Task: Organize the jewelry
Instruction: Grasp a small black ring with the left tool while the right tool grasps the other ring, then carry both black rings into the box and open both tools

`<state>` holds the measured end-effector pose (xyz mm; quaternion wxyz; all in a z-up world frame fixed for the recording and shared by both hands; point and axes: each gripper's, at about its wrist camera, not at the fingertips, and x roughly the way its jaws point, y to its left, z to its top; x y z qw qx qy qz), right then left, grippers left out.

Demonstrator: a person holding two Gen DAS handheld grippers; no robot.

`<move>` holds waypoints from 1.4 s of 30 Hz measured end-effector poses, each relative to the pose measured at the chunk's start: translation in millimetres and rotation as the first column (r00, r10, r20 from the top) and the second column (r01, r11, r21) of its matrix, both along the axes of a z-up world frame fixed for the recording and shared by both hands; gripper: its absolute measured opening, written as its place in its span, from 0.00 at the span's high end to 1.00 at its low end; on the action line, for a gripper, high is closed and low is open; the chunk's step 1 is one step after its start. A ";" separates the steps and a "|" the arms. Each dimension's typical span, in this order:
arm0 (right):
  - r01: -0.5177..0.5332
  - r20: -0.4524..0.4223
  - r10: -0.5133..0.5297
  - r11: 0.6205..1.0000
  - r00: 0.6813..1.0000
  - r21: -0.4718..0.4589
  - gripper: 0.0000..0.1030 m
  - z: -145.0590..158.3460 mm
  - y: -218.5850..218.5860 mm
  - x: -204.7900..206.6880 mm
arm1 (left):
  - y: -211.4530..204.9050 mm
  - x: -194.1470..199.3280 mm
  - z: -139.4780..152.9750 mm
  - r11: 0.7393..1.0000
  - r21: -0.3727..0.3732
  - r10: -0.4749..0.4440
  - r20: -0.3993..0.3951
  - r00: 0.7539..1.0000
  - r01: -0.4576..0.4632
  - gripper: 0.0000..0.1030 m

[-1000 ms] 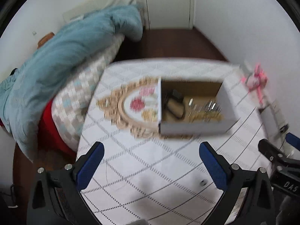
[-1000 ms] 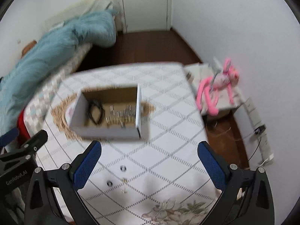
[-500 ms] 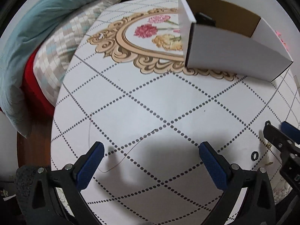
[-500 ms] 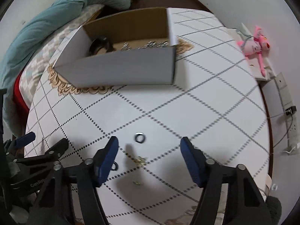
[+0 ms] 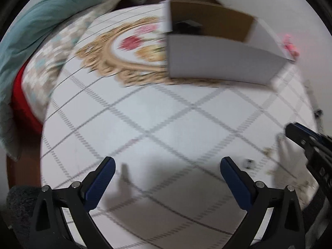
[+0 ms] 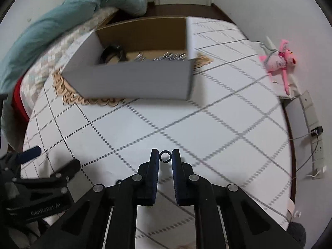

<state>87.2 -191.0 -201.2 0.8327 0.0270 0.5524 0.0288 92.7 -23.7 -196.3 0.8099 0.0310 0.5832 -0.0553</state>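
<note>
A: What are the right tongs (image 6: 165, 155) doing?

B: They are drawn in narrow around a small dark ring (image 6: 165, 156), which sits between the two blue pads at their very tips. The ring looks pinched there, over the white counter (image 6: 207, 145) with its dotted diamond pattern.

A: And the left tongs (image 5: 167, 164)?

B: Spread wide, with nothing between the fingers. They hang over a bare stretch of the counter (image 5: 166, 124), and their shadow falls just ahead of them.

A: Where is the box?

B: The white cardboard box (image 6: 134, 78) stands open on the far part of the counter, partly over a gold scroll and flower print (image 5: 124, 58). Inside it, in the right wrist view, there is a dark coiled thing (image 6: 112, 53) at the left end and a heap of small shiny pieces (image 6: 166, 56) along the floor of the box. I cannot make out what each piece is.

A: Anything loose on the counter?

B: In the left wrist view, a tiny dark piece (image 5: 249, 162) lies just right of the left tongs, and a few pale gold bits (image 5: 268, 151) lie near the right tongs (image 5: 307, 143) at the edge of the picture. That view is blurred, so their shapes are unclear.

A: What lies around the counter?

B: A teal blanket (image 6: 62, 25) on a bed to the left, and a pink soft toy (image 6: 280, 60) off to the right
</note>
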 end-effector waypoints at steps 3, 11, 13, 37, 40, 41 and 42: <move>0.041 0.006 -0.041 0.999 0.999 0.008 0.88 7.3 -23.3 -11.7 | -27.5 -11.5 2.7 0.996 -0.005 -0.087 0.022 0.996 0.087 0.05; 0.121 -0.023 -0.121 0.993 0.992 0.010 0.87 -0.8 -59.5 -33.9 | -67.0 -24.7 -9.2 0.977 0.031 -0.209 0.014 0.978 0.209 0.29; 0.130 -0.028 -0.130 0.991 0.991 0.015 0.87 -3.4 -62.0 -35.7 | -72.2 -25.9 -8.6 0.974 0.038 -0.224 0.030 0.974 0.223 0.33; 0.127 0.030 -0.132 0.984 0.991 0.124 0.87 26.7 -60.0 -26.2 | -56.3 2.6 45.3 0.970 -0.119 -0.199 0.106 0.974 0.211 0.90; 0.092 0.067 -0.107 0.976 0.992 0.199 0.87 50.2 -52.0 -3.9 | -42.7 29.3 77.3 0.968 -0.179 -0.154 0.141 0.978 0.178 0.90; 0.081 0.074 -0.099 0.972 0.992 0.219 0.87 56.1 -48.8 6.1 | -37.5 42.4 87.2 0.965 -0.205 -0.137 0.143 0.980 0.165 0.90; 0.065 0.080 -0.087 0.967 0.993 0.246 0.87 62.5 -45.2 20.3 | -31.0 58.6 96.3 0.962 -0.228 -0.120 0.143 0.982 0.150 0.90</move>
